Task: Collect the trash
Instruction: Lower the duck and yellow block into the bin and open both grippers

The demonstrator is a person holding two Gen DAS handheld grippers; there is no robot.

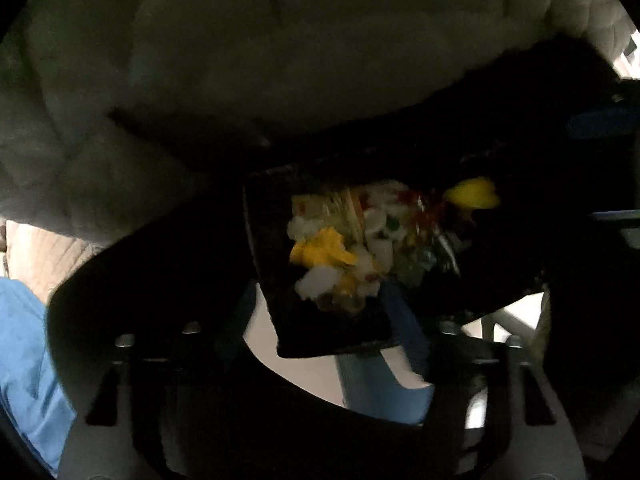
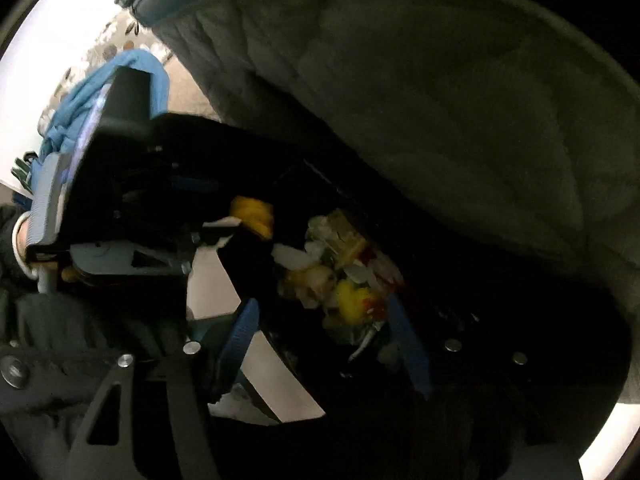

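Setting: both grippers point down into the mouth of a dark trash bag [image 1: 168, 264] lined inside a grey-green bin liner [image 1: 280, 40]; pale floor shows through gaps below.
Task's thing: a black food tray [image 1: 332, 332] carrying mixed leftovers [image 1: 352, 240] in white, yellow and red, tilted inside the bag opening, its low corner toward the left wrist camera.
Why tilted: judged, the tray is angled so that it and its scraps slide down into the bag rather than spill over the rim.
Left gripper [image 1: 324, 320]: blue fingers [image 1: 408, 332] stand apart on either side of the tray's near corner; the pads do not appear to press on it, though blur leaves this uncertain.
Right gripper [image 2: 324, 340]: blue fingers [image 2: 408, 344] spread wide, the leftovers seen between and beyond them; no grip is visible.
Loose piece: a yellow scrap [image 2: 252, 216] lies apart from the heap, beside the left gripper's body.
Stage, as judged: the release over the bag; tray not yet settled at the bottom.
Risk: scraps may scatter outside the liner.
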